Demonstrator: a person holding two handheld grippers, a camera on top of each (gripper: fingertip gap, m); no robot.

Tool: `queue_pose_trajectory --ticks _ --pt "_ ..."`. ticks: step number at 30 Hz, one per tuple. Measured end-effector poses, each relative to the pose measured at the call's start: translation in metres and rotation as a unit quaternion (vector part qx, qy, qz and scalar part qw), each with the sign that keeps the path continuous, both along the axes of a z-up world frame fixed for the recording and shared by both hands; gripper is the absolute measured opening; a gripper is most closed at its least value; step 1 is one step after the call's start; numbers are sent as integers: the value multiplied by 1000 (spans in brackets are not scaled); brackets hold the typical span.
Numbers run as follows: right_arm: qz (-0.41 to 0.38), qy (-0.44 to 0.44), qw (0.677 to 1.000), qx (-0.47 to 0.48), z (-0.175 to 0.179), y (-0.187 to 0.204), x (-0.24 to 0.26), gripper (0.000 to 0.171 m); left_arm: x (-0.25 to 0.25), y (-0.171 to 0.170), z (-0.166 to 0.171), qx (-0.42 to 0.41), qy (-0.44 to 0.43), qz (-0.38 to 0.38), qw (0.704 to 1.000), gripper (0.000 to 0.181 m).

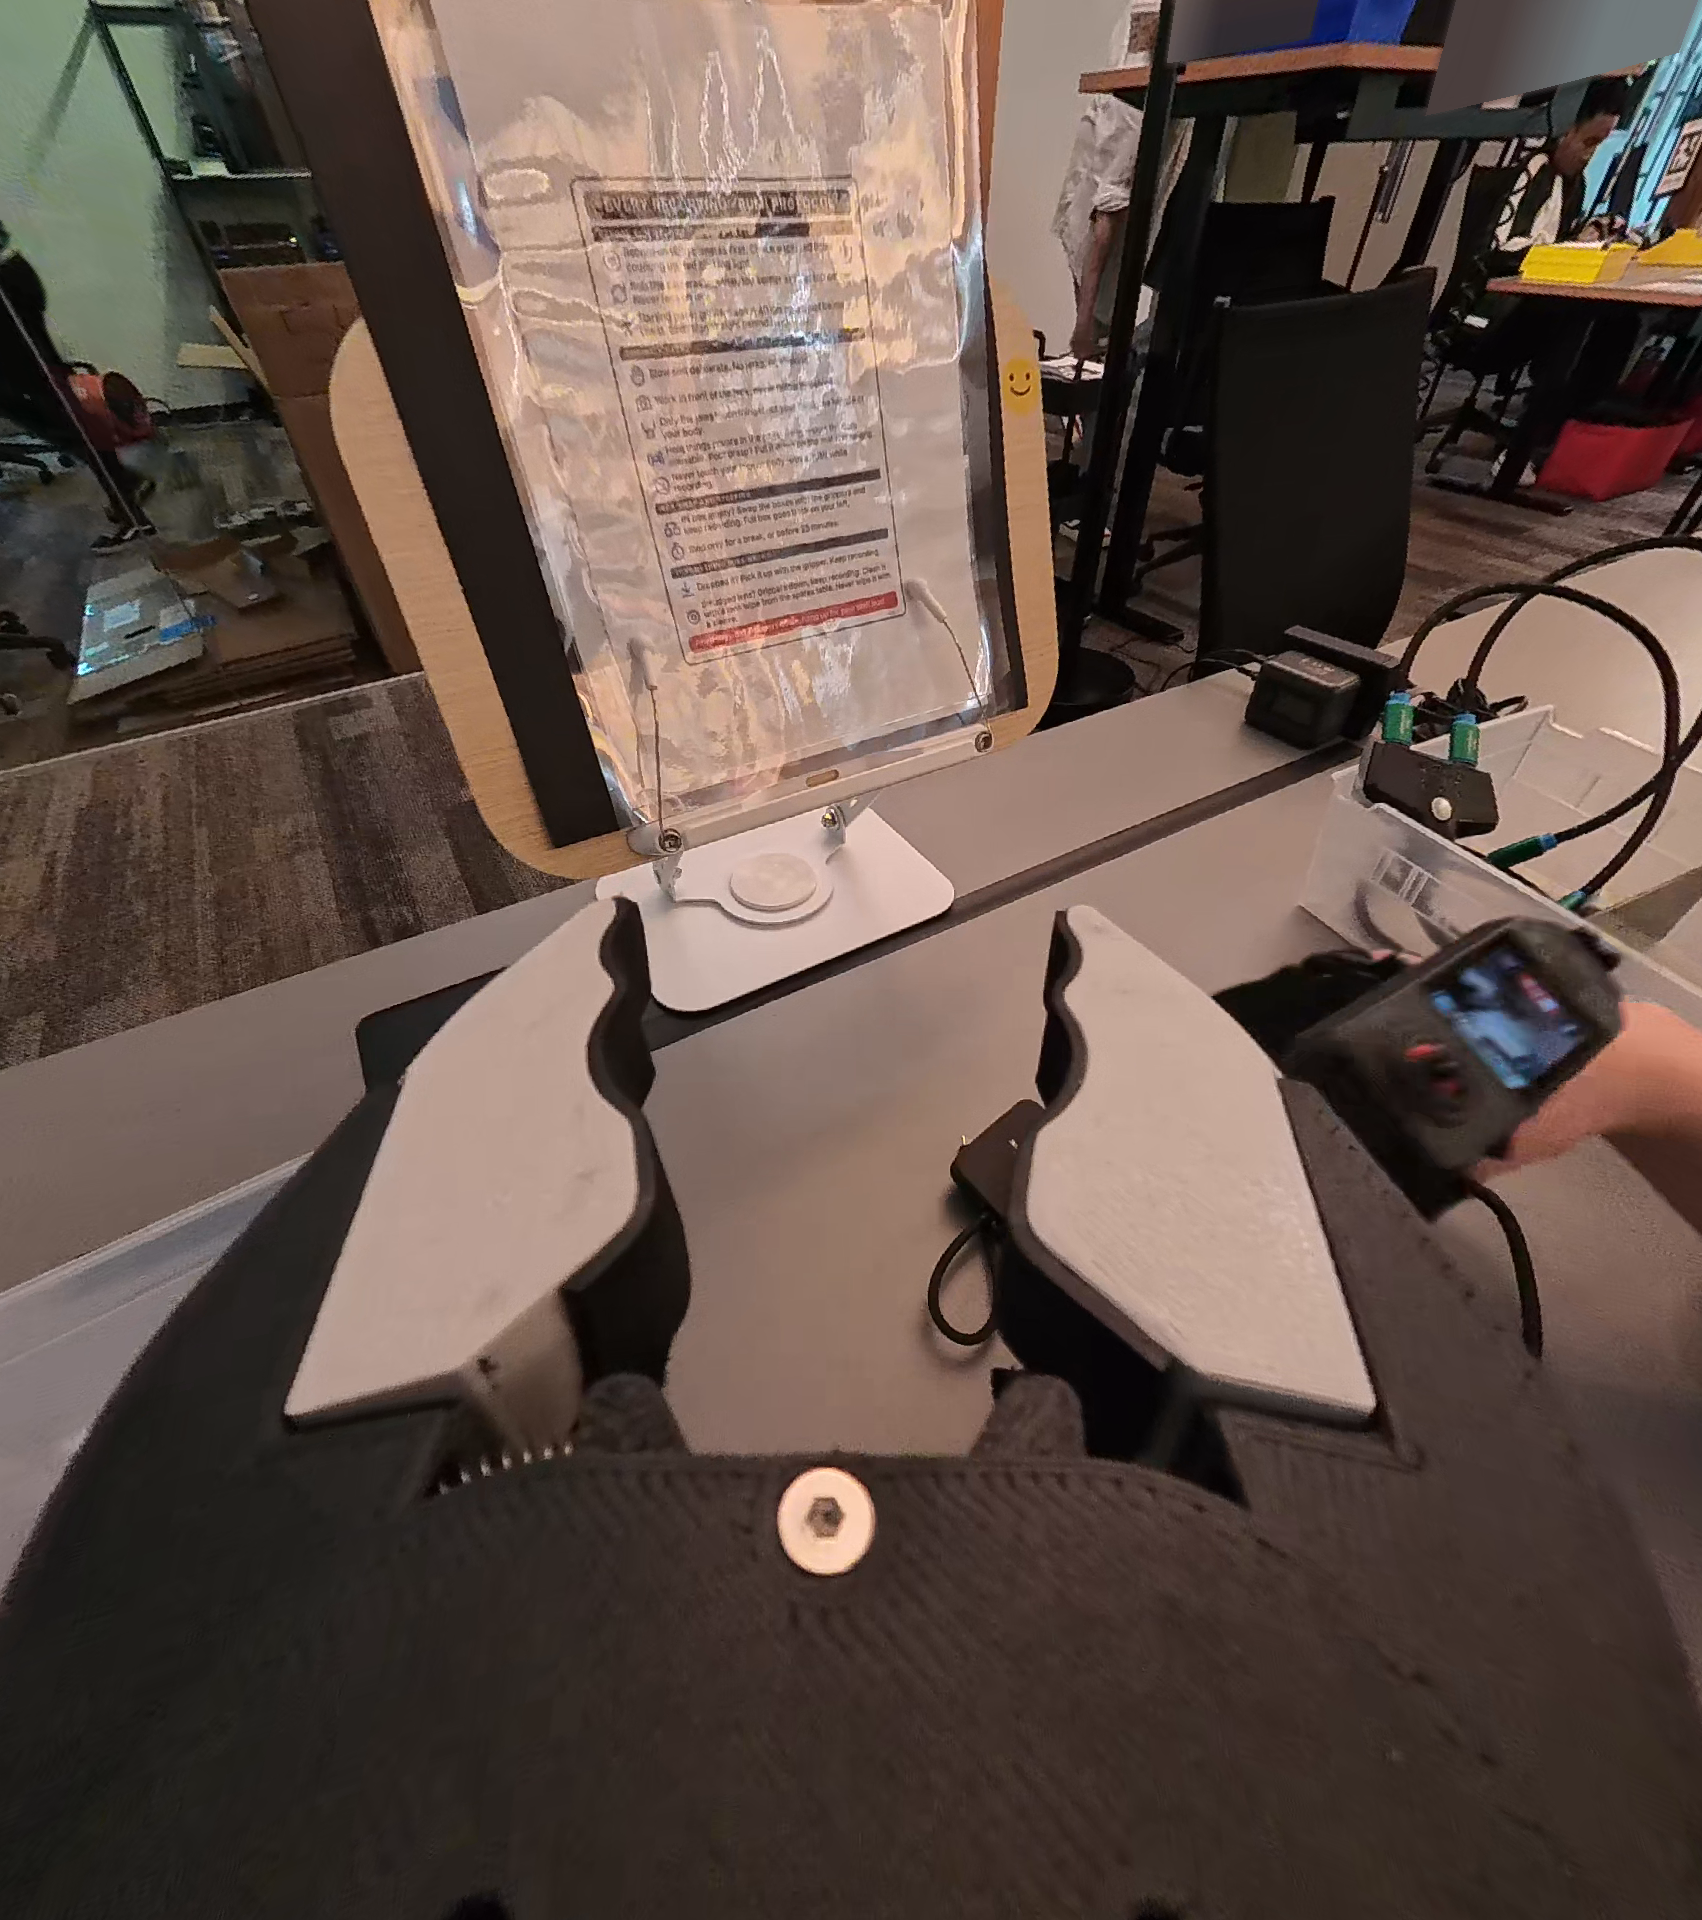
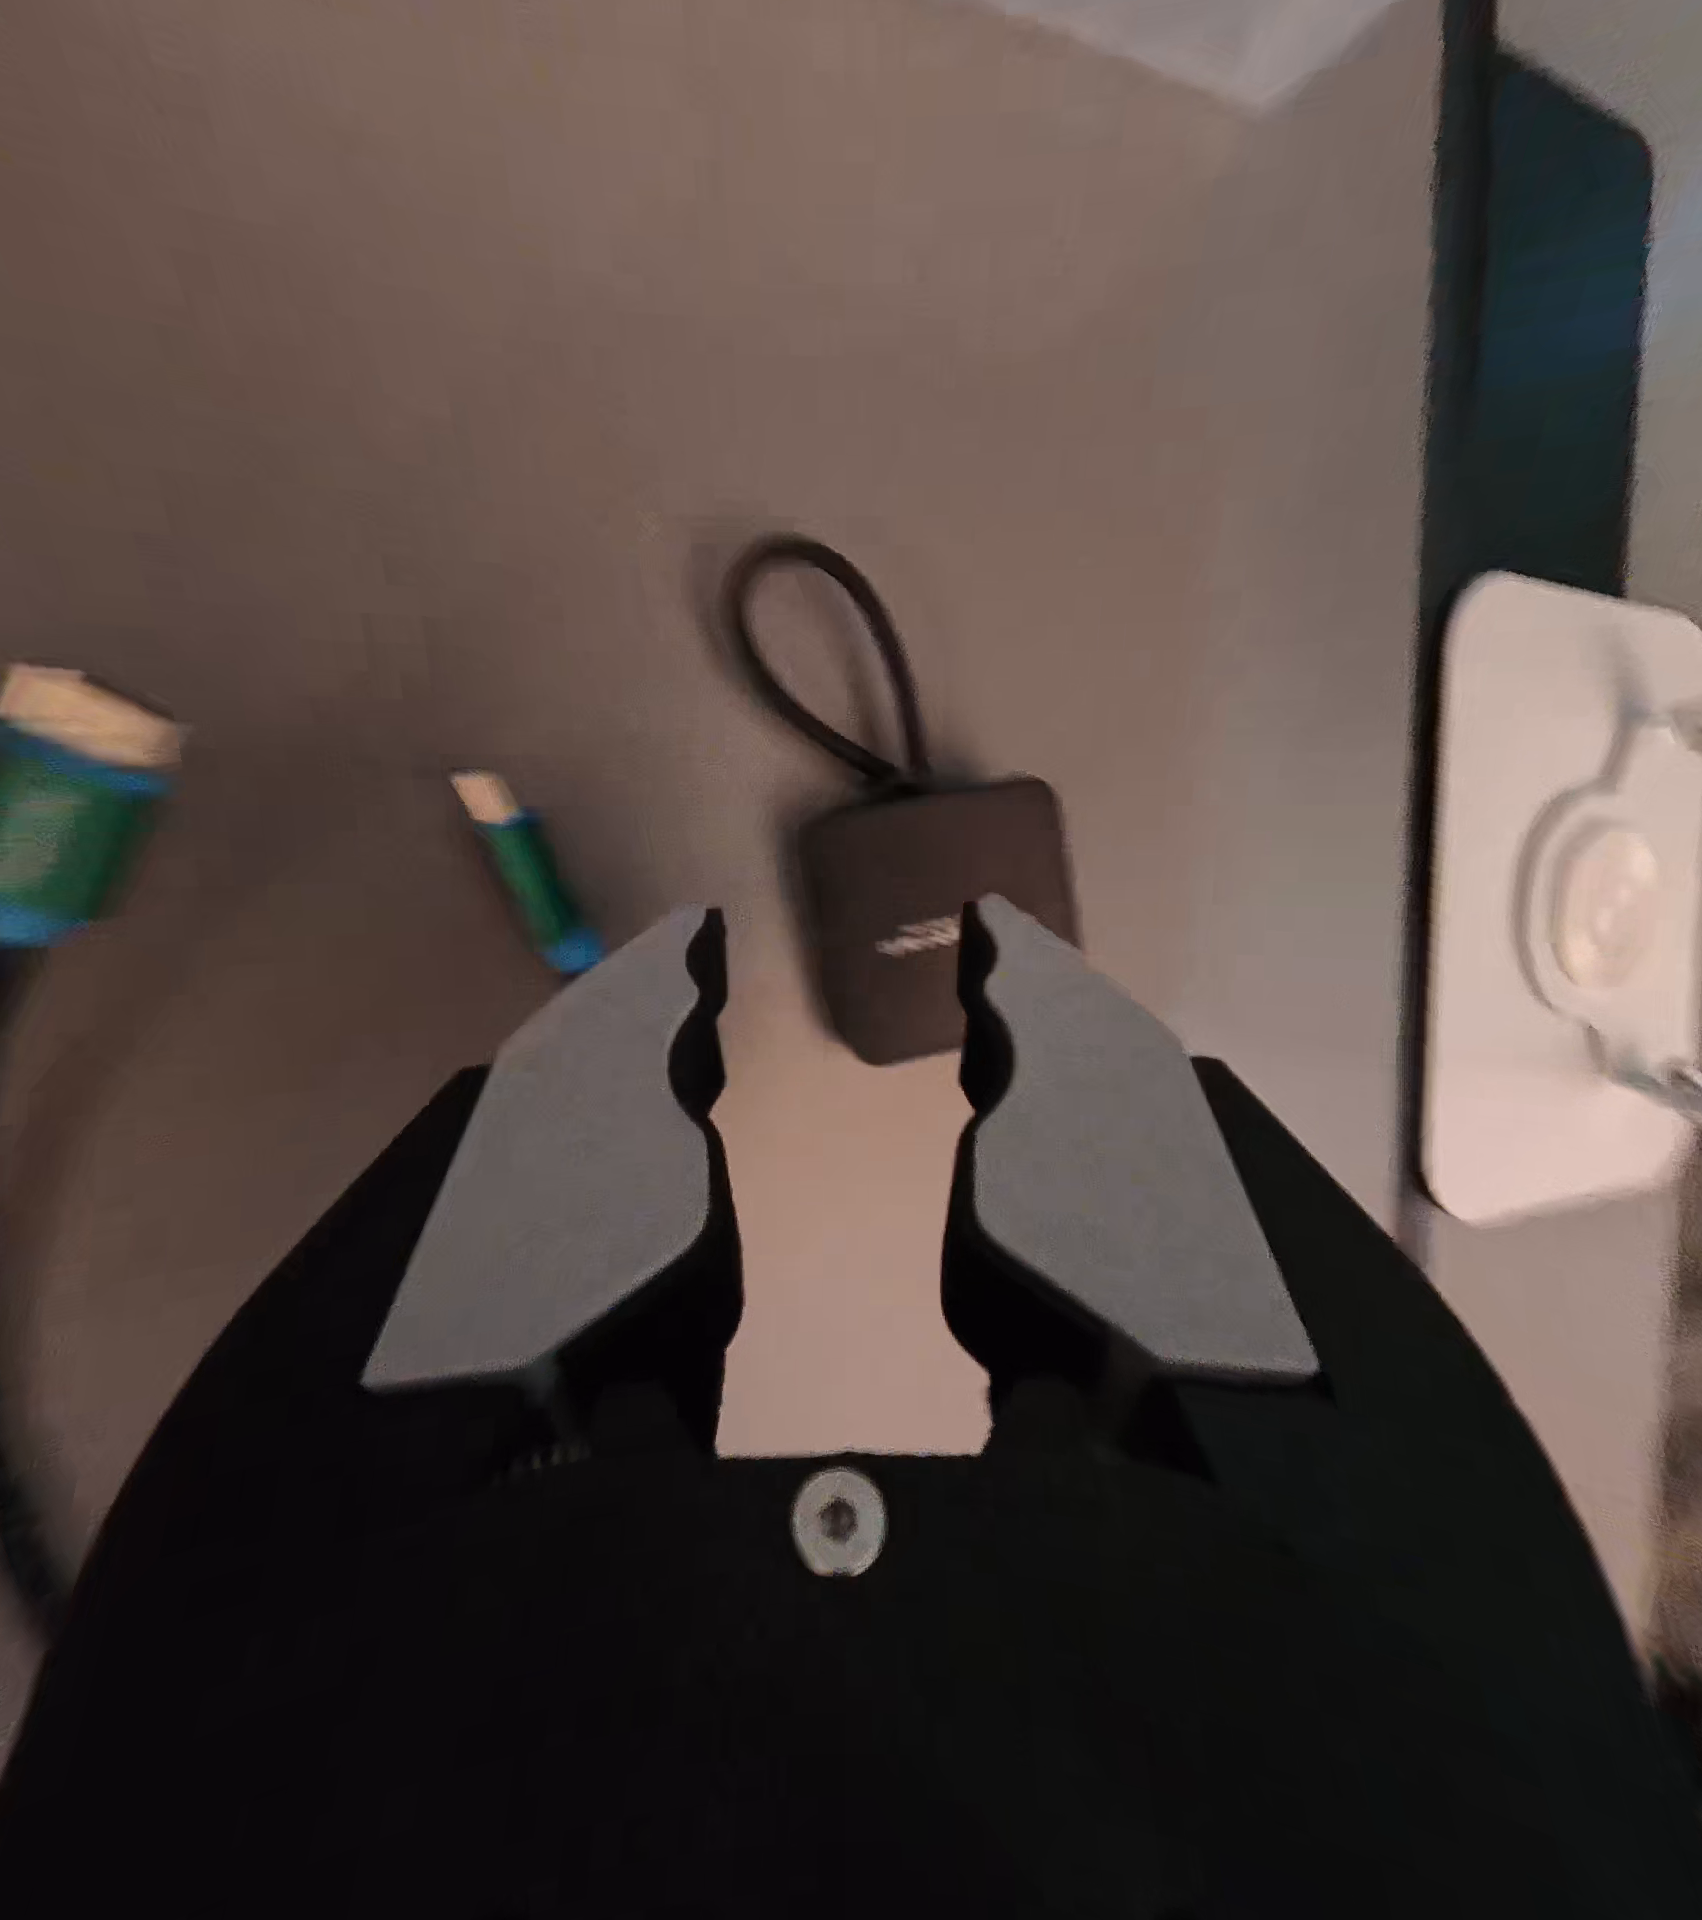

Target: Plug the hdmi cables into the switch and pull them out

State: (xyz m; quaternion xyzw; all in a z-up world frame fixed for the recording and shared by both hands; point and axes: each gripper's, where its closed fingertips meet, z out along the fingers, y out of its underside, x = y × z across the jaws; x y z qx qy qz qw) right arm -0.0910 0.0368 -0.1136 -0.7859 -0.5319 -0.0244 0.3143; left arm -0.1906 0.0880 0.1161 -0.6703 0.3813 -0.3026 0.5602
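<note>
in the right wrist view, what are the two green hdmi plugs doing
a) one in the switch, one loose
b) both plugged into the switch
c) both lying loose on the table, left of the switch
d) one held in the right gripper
c: both plugs lie free on the table, apart from the switch, and the open right gripper holds nothing.

- The left wrist view sits low behind its own left gripper (image 1: 842, 997), facing level across the grey table (image 1: 151, 1143) toward a sign stand (image 1: 774, 894) and the room beyond.
- The right wrist view looks steeply down over the right gripper (image 2: 842, 925), close to the tabletop; it is motion-blurred, so its height is probably small.
- Both views share the small black switch (image 1: 992, 1148) (image 2: 930, 894) and the stand's white base (image 2: 1574, 894).
</note>
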Motion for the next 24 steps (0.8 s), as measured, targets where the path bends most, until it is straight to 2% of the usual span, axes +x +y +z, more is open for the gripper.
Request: queue_pose_trajectory --ticks 2,6,9,13,15,18,20,24 --pt "50 46 997 -36 3 -29 -15 40 -3 -1 3 2 -5 1 1000 74" --pt "104 43 988 -105 -15 -65 -19 36 -9 -2 6 2 -9 1 1000 74" --pt "120 123 969 -180 -13 -84 -37 34 -12 -4 8 5 -8 0 1000 74" --pt "120 133 964 -197 -14 -89 -38 34 -16 -8 11 11 -6 -4 1000 74" --pt "129 172 947 -237 -12 -102 -46 34 -18 -8 12 13 -6 -3 1000 73" --pt "100 204 931 -285 -16 -107 -56 46 -19 -7 11 14 -1 -1 1000 73" --pt "66 213 929 -294 -25 -106 -60 55 -22 -5 8 13 8 6 1000 73" --pt "53 197 939 -276 -43 -109 -60 51 -22 -2 5 17 18 12 1000 73"
